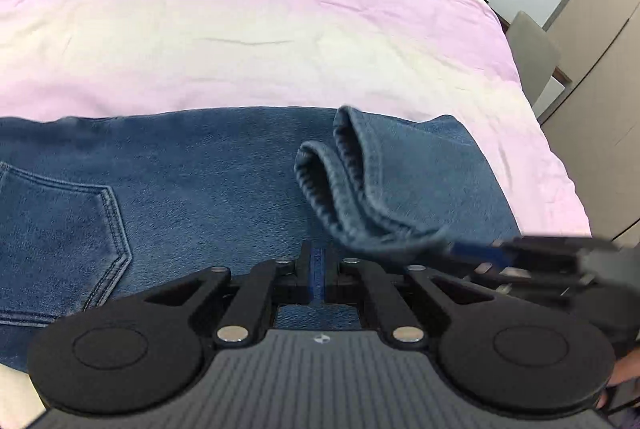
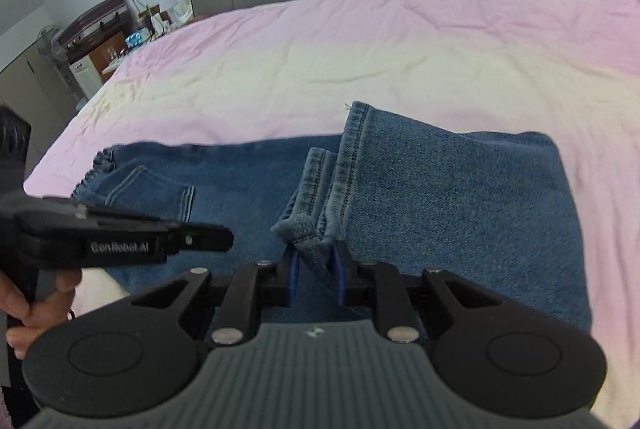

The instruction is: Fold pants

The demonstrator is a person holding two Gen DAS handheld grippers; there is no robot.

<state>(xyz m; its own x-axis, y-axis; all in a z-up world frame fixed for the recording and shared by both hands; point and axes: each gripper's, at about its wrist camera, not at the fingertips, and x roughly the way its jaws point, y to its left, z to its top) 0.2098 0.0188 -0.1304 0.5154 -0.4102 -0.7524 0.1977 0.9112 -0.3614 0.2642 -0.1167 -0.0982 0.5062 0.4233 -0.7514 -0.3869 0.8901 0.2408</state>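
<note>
Denim pants point(image 2: 440, 197) hem in right gripper point(image 2: 316, 261) jaws; left gripper point(image 1: 319, 261) jaws closed, empty, both angled downward

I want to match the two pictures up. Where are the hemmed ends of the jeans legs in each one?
Left wrist view: the leg hems sit right of centre, on the jeans, running to the right gripper.
Right wrist view: the hems sit at centre, pinched just ahead of that gripper's blue fingers.
Shared landmark: the back pocket.
</note>
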